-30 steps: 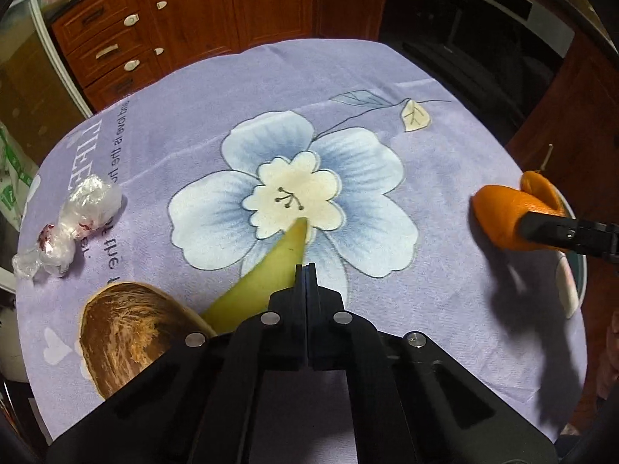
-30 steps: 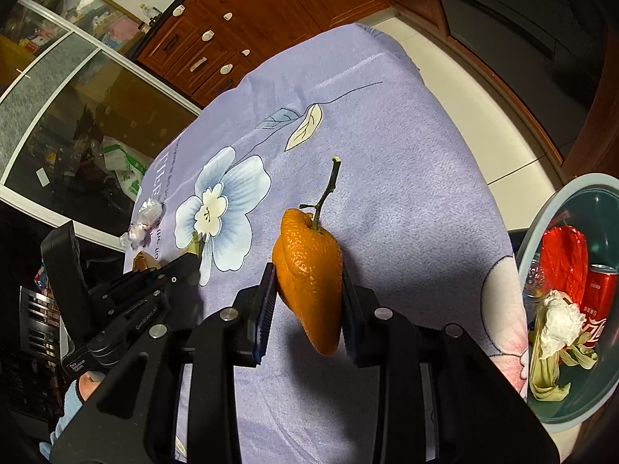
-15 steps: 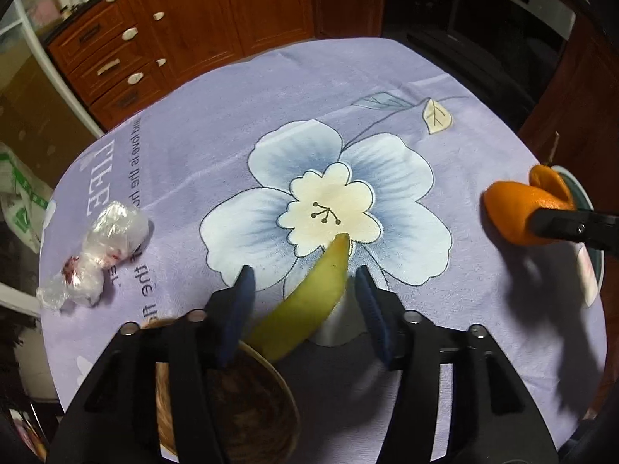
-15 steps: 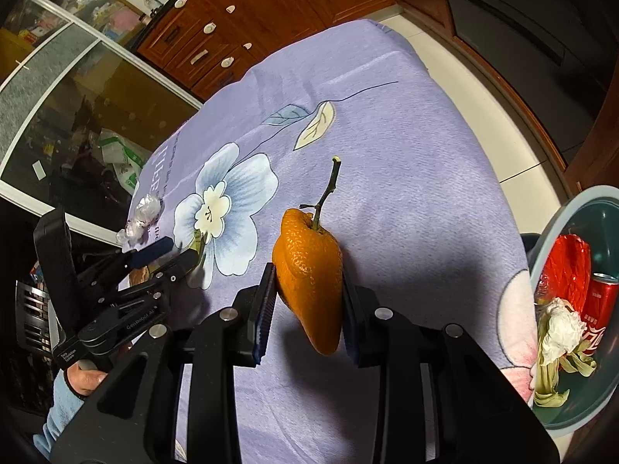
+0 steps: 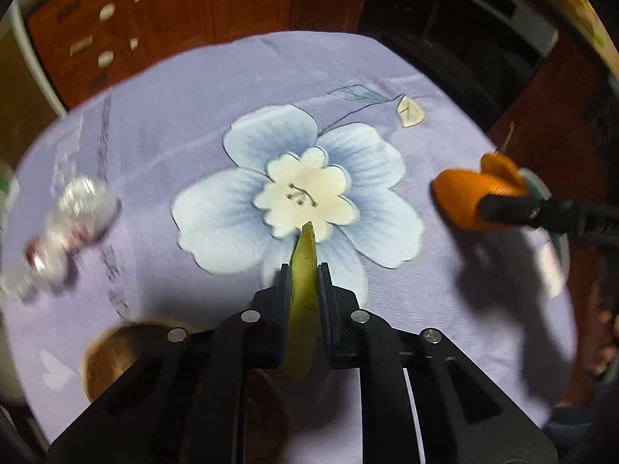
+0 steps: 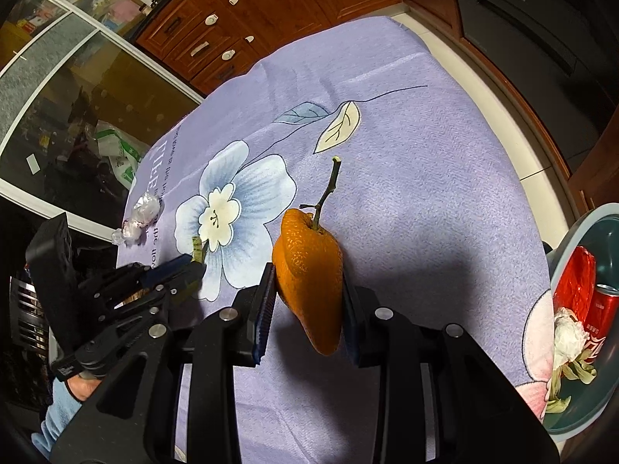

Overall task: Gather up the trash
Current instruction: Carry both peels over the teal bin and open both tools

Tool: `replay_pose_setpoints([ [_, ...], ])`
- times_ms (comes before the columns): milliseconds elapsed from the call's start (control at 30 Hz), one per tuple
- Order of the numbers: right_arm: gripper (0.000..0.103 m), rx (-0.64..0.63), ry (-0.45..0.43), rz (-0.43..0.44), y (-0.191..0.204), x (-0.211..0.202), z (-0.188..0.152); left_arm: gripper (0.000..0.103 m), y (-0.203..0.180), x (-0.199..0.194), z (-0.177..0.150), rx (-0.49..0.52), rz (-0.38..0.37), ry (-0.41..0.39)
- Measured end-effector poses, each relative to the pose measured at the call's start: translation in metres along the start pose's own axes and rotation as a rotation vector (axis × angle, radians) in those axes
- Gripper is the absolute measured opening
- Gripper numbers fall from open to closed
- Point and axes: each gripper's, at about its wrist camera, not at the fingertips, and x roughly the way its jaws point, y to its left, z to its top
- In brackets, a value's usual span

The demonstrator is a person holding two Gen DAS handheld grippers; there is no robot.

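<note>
My left gripper [image 5: 305,274] is shut on a yellow-green peel strip [image 5: 304,266] above the purple flowered tablecloth [image 5: 193,116]. My right gripper [image 6: 308,286] is shut on an orange peel with a stem [image 6: 309,266] and holds it over the cloth [image 6: 406,154]. That orange peel [image 5: 472,197] also shows at the right of the left wrist view. The left gripper [image 6: 193,265] shows at the left of the right wrist view. A crumpled clear wrapper [image 5: 65,224] lies at the cloth's left edge, also in the right wrist view [image 6: 141,218].
A teal bin [image 6: 572,247] at the right table edge holds a red can [image 6: 601,319], red wrapper, tissue and peels. A brown coconut-like shell [image 5: 127,352] sits under the left gripper. Wooden cabinets [image 6: 251,7] stand beyond the table.
The left gripper, open around the green peel half a second ago, has closed on it. The right gripper has held the orange peel throughout and shifted slightly.
</note>
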Motion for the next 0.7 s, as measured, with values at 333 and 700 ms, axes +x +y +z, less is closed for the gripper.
replay_pose_setpoints([
  [333, 0.029, 0.009, -0.042, -0.001, -0.007, -0.034, -0.012, 0.013, -0.047, -0.033, -0.011, 0.02, -0.037, -0.05],
  [700, 0.029, 0.057, -0.144, -0.02, -0.047, -0.107, -0.041, 0.014, -0.143, -0.06, -0.004, 0.113, -0.079, -0.116],
])
